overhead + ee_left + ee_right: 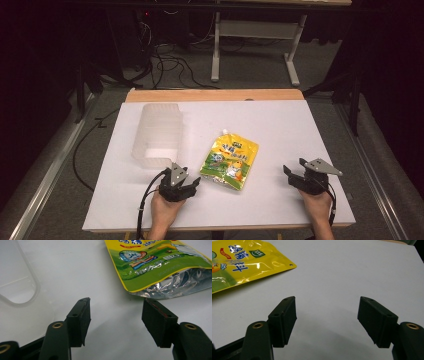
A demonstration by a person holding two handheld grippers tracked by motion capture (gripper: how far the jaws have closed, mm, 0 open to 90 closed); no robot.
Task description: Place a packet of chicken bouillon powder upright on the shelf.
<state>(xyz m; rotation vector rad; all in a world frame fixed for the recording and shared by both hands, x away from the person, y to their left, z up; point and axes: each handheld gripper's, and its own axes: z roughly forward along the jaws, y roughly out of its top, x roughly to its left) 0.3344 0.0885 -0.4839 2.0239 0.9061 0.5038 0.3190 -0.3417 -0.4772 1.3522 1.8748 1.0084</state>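
Pouch [229,161]: flat on counter [280,125], just ahead-right of left tool [115,315], ready for pickup. Both tools released, empty; right tool [327,320] apart. Bin [159,134] ahead-left.

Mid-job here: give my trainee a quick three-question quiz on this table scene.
1. True or false: the left gripper grips the yellow-green spout pouch.
2. What lies beside the pouch, toward the table's left? A) clear plastic container B) metal bowl C) cardboard box
3. Fill in: the right gripper has its jaws ____ over the bare white tabletop.

Key: 1 false, its jaws are open, short of the pouch; 2 A; 3 open.
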